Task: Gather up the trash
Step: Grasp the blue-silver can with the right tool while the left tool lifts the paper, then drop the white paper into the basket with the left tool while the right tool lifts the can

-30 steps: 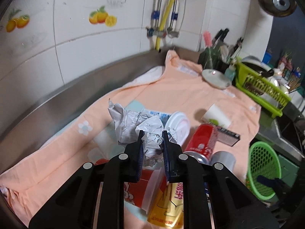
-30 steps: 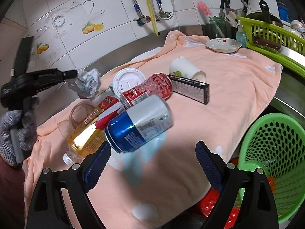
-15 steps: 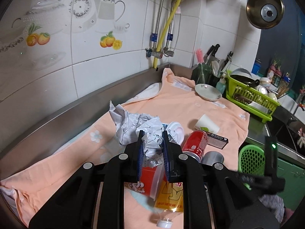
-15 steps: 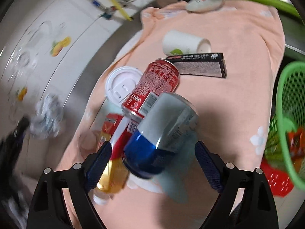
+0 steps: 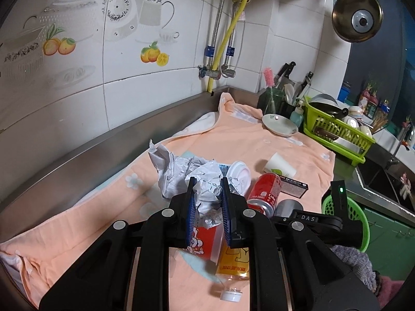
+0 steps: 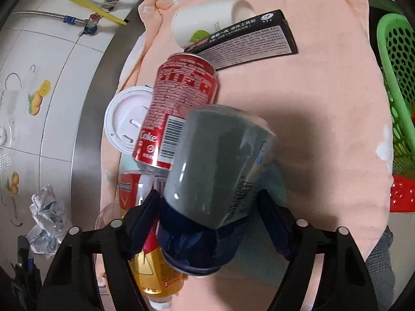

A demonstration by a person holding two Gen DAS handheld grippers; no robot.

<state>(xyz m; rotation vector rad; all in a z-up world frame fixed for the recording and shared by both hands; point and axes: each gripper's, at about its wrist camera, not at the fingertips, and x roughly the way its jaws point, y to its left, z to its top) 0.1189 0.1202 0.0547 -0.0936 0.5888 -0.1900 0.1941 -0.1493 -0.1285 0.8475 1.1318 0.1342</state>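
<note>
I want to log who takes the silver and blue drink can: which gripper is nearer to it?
Right. The right gripper straddles the silver and blue drink can, jaws closing on it. The left gripper is off to the side, clamped on crumpled white paper.

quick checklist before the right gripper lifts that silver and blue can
1. Silver and blue can between the right gripper pads: ok.
2. Pads pressing on it: cannot tell; jaws are closing.
3. Red can clear of the silver can: not ok, they look to be touching.
4. Left gripper clamped on crumpled paper: ok.
5. Green basket within view for the drop: ok.
</note>
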